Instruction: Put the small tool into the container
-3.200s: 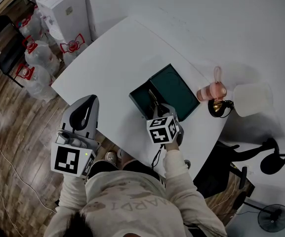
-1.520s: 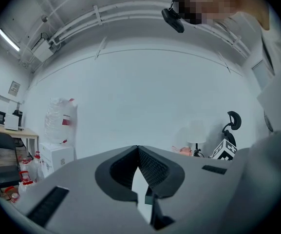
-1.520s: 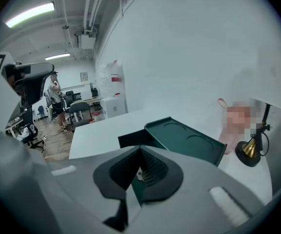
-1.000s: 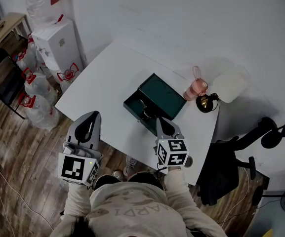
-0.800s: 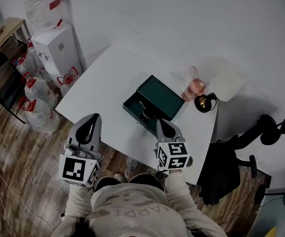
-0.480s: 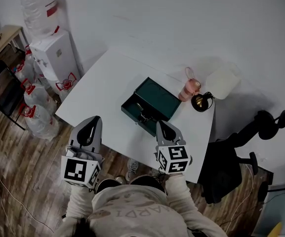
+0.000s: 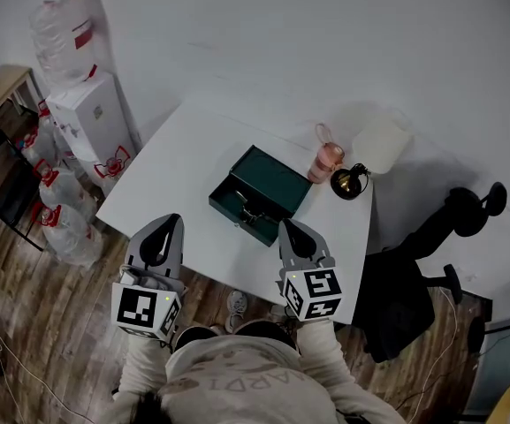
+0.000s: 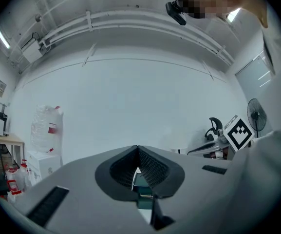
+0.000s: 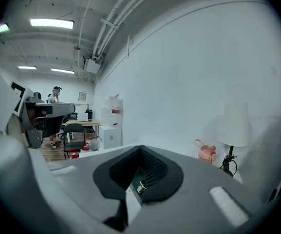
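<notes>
Both grippers now hang at the near edge of the white table (image 7: pixel 175 162). The left gripper (image 7: pixel 167 223) is at the near left. The right gripper (image 7: pixel 289 227) sits just on the near side of the dark green rectangular metal case (image 7: pixel 277 179), which lies open in the middle of the table. A few seconds ago the right gripper reached forward with its tip over the near half of the case. Since then it has drawn back toward the person, while the left one has stayed low at the near left and taken no part. The left gripper's fingers (image 8: pixel 155 169) are pressed together at the tips with nothing between them. The right gripper's fingers (image 9: pixel 156 172) are likewise clenched and empty. The small pale metal tool (image 7: pixel 247 208) rests inside the case's near compartment, apart from both grippers; it is too small to tell what kind it is. A pink lidded bottle (image 7: pixel 328 159) and a black lamp with a white shade (image 7: pixel 380 141) stand beyond the case at the far right. Judging by this, the placing looks done, and little remains unless the lid is to be shut.
</notes>
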A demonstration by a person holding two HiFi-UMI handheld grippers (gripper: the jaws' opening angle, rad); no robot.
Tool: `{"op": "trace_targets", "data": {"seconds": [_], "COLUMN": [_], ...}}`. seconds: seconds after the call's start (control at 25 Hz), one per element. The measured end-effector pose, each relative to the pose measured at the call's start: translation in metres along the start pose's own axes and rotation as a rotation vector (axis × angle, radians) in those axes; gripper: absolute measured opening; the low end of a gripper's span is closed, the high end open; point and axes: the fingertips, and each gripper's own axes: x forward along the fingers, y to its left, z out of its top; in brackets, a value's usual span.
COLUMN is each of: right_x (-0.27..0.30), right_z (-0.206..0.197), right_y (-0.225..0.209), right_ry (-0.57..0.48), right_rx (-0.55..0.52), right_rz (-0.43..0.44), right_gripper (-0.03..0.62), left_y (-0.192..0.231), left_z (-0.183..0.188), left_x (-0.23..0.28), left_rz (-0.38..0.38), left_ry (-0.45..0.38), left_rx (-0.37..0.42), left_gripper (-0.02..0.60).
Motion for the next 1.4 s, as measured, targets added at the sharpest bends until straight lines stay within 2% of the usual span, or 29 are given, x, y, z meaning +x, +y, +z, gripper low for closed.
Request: {"op": "trace_targets", "data": {"seconds": [0.68, 1.4], "right_x": [-0.051, -0.08], "right_z": [0.038, 0.065], "right_y": [0.006, 0.005], "right_ry": [-0.134, -0.231], "right_rx": [-0.013, -0.013], "right_rz": [-0.002, -0.031], "right_gripper": [0.011, 0.011], "left_y": [-0.026, -0.031], "left_z": [0.014, 0.02], "left_x": [-0.012, -0.016], "left_rz": [-0.037, -0.043], "left_ry": [-0.022, -0.042], "left_rx": [0.017, 0.021], "left_gripper": [0.003, 0.003]}}
